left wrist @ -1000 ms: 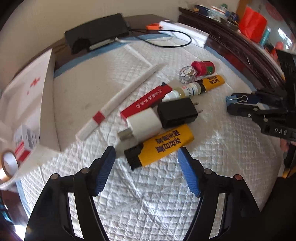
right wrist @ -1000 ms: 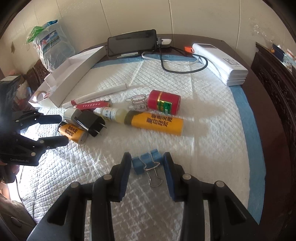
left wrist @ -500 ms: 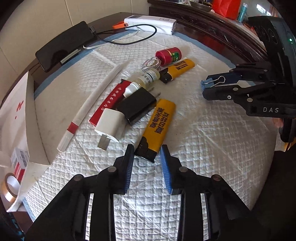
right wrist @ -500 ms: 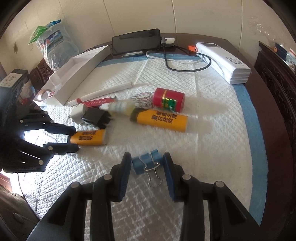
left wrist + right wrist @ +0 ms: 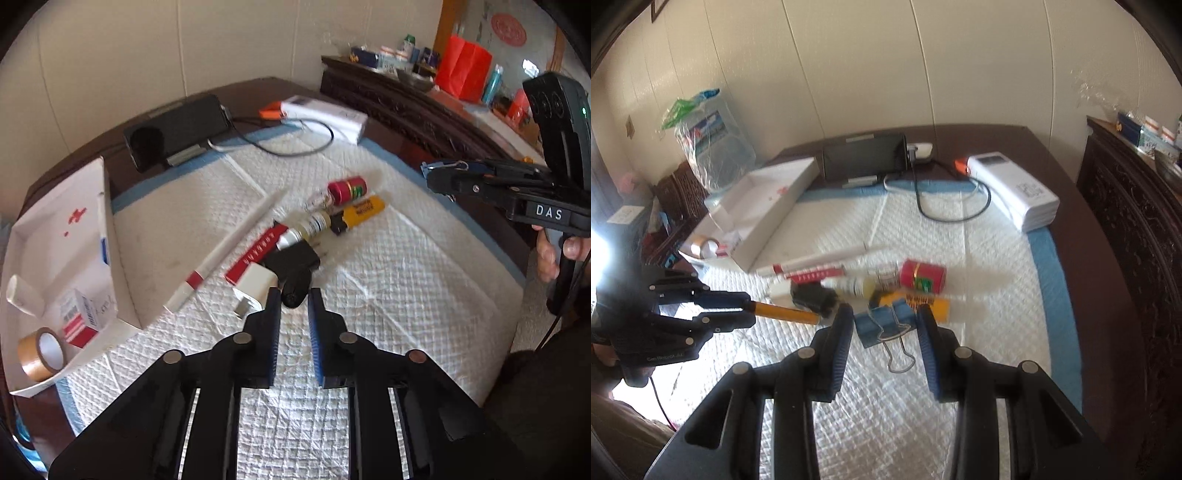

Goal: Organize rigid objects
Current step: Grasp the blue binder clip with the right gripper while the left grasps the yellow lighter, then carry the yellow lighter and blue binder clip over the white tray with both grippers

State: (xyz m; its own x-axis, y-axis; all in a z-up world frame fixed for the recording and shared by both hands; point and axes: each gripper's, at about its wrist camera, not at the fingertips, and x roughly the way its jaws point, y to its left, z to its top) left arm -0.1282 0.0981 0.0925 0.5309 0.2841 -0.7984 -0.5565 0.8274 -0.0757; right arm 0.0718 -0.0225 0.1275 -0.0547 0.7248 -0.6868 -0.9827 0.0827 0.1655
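Observation:
My left gripper (image 5: pixel 291 295) is shut on a yellow lighter with a black cap (image 5: pixel 293 293), held clear of the white quilted pad (image 5: pixel 388 295). In the right wrist view the yellow lighter (image 5: pixel 783 313) sticks out sideways from the left gripper (image 5: pixel 748 312). My right gripper (image 5: pixel 884 317) is shut on a blue binder clip (image 5: pixel 882 325), its wire handles hanging toward the camera. The left wrist view shows the right gripper (image 5: pixel 430 173) raised at the right. A white box (image 5: pixel 55 258) lies open at the left.
On the pad lie a white pen (image 5: pixel 229 251), a red strip (image 5: pixel 255 254), white charger (image 5: pixel 255 288), black charger (image 5: pixel 295 258), small bottle (image 5: pixel 310 227), second yellow lighter (image 5: pixel 362 212) and red can (image 5: pixel 347 188). A tape roll (image 5: pixel 40 352) sits in the box. Behind are a phone (image 5: pixel 177 133) and power bank (image 5: pixel 325 116).
My left gripper closed on the yellow lighter and lifted it off the pad. The right gripper rose with the binder clip still in it. Both views now look from higher up.

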